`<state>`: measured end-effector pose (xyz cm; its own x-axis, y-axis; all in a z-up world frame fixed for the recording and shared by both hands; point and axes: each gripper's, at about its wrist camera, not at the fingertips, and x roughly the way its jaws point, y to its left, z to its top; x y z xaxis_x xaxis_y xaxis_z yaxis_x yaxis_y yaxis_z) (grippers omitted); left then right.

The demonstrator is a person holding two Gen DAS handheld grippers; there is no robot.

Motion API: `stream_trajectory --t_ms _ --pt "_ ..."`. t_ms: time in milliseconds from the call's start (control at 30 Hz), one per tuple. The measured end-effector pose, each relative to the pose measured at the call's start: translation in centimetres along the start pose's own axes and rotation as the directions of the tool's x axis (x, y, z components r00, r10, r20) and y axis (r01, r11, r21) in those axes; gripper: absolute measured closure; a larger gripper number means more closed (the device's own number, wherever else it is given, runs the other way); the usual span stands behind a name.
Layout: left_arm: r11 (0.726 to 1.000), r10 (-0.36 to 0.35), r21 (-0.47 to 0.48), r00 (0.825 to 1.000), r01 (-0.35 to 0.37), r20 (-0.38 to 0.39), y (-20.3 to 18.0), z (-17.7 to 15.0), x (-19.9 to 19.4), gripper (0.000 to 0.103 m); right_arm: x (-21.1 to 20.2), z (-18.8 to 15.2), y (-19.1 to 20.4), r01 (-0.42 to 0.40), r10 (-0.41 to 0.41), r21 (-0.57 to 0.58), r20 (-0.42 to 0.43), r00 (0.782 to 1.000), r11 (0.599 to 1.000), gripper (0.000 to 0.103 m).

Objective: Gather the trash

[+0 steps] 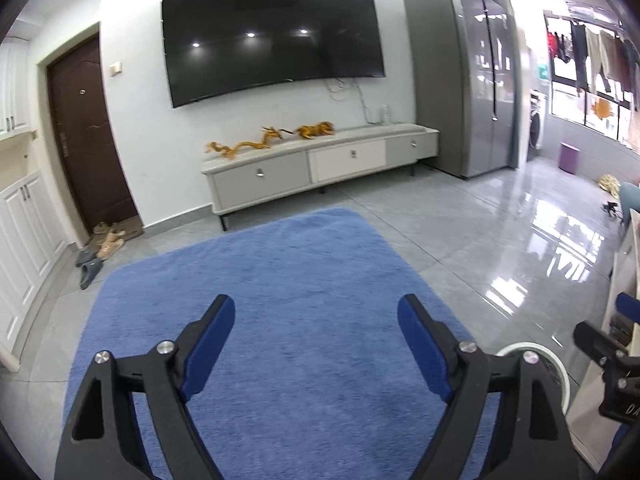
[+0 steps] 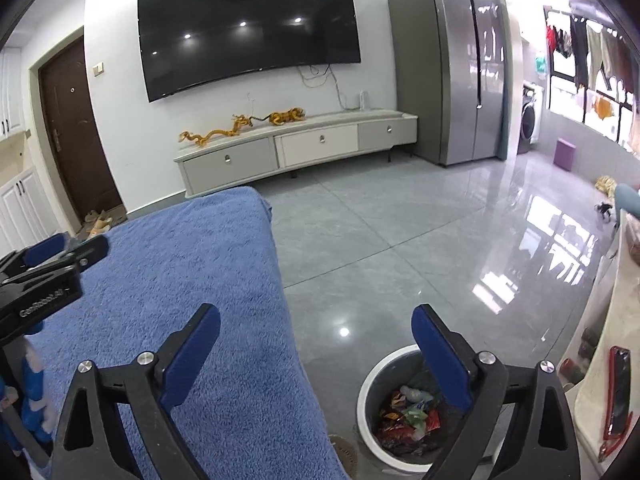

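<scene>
My left gripper (image 1: 316,304) is open above a blue fluffy cloth (image 1: 280,280), and nothing lies between its blue pads. My right gripper (image 2: 316,312) is open too, wide and empty, over the cloth's right edge (image 2: 280,272) and the grey floor. Below its right finger stands a round white-rimmed trash bin (image 2: 362,400) holding several colourful wrappers (image 2: 408,412). In the left wrist view a part of the bin's rim (image 1: 532,348) shows behind the right finger. No loose trash is visible on the cloth.
A low TV cabinet (image 2: 296,148) with a wall TV (image 2: 248,32) above it stands across the shiny tiled floor (image 2: 400,220). A grey fridge (image 2: 452,64) is at the right and a brown door (image 1: 84,128) with slippers (image 1: 100,248) at the left. A white counter (image 2: 600,340) with a red-edged flat item (image 2: 618,392) borders the right.
</scene>
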<state>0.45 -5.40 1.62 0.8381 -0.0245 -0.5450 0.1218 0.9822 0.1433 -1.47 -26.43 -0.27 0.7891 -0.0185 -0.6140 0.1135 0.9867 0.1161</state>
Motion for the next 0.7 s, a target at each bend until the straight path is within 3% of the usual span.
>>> stream_trajectory --t_ms 433,700 --pt "0.997 0.033 -0.063 0.999 -0.034 -0.013 2.4 -0.8 0.3 0.015 0.2 -0.7 1.2 0.055 -0.054 -0.019 0.022 0.998 0.998 0.002" --pt "0.999 0.003 -0.051 1.0 -0.003 -0.007 1.8 -1.4 -0.1 0.015 0.4 -0.8 1.1 0.105 -0.104 -0.016 0.049 0.993 0.994 0.0"
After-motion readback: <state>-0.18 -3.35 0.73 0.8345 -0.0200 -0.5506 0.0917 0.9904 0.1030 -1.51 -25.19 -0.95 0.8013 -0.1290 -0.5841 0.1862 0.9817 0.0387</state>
